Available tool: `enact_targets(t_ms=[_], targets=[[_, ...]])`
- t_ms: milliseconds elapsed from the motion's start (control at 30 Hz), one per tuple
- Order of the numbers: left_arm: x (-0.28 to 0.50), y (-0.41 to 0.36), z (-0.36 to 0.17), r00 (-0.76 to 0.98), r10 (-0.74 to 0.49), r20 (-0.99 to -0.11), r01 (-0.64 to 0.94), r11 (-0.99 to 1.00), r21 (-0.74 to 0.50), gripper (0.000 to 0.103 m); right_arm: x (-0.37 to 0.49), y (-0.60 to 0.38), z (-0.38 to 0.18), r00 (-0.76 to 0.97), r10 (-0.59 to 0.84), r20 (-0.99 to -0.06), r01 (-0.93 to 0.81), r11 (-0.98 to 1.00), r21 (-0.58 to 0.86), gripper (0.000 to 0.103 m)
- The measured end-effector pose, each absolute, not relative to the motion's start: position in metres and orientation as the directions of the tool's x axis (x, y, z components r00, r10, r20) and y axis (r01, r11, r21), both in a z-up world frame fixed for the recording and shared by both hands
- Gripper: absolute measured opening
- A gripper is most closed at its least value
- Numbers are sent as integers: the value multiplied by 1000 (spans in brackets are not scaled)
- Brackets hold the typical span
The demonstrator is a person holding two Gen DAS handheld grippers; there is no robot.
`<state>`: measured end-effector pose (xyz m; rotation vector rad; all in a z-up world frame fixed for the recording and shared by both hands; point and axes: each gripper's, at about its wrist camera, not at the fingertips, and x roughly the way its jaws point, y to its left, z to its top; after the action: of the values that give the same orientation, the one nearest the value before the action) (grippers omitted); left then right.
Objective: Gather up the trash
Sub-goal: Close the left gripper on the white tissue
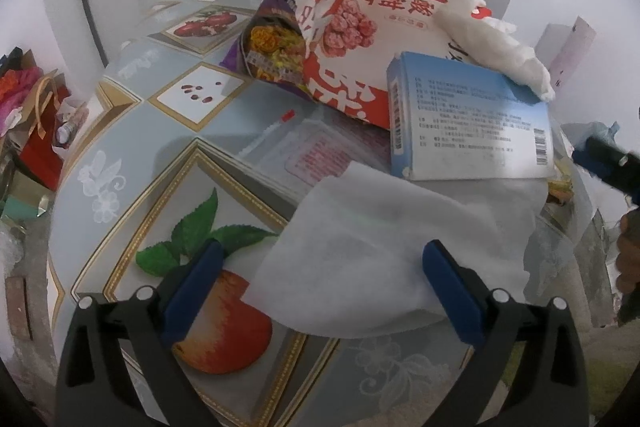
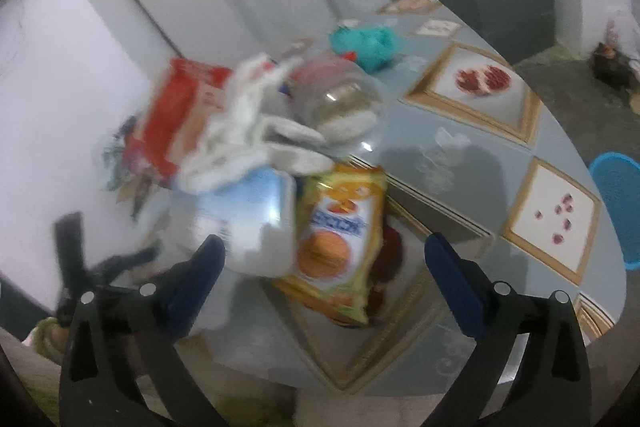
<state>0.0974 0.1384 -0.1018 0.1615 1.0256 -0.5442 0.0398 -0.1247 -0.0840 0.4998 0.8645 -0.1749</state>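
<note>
Barcodes mark the blue box [image 1: 472, 119]; its print and other packaging stay unreadable.

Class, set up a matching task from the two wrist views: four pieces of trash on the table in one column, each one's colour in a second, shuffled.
Things:
1. flat wipe
2. cardboard box
3. biscuit packet
4. crumpled bag

Colours:
A. teal
B. yellow
C. white
D. light blue

Pairs: 1-C, 2-D, 3-B, 4-A
</note>
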Motion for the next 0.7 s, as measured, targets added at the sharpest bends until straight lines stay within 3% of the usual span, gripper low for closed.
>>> enact_targets(t_ms=[400,567,700], targets=[[107,157,-100,370,-463,-806,491,834,-254,98,29,-125,-96,693,34,-720,325,877,355,96],[116,170,-99,347,-536,-769,453,814,-363,98,21,-127,-97,712,59,-700,307,870,385,96],[112,163,-99,353,-506,-787,492,816,-304,98,25,-127,-97,696,74,-714,284,885,368,96]])
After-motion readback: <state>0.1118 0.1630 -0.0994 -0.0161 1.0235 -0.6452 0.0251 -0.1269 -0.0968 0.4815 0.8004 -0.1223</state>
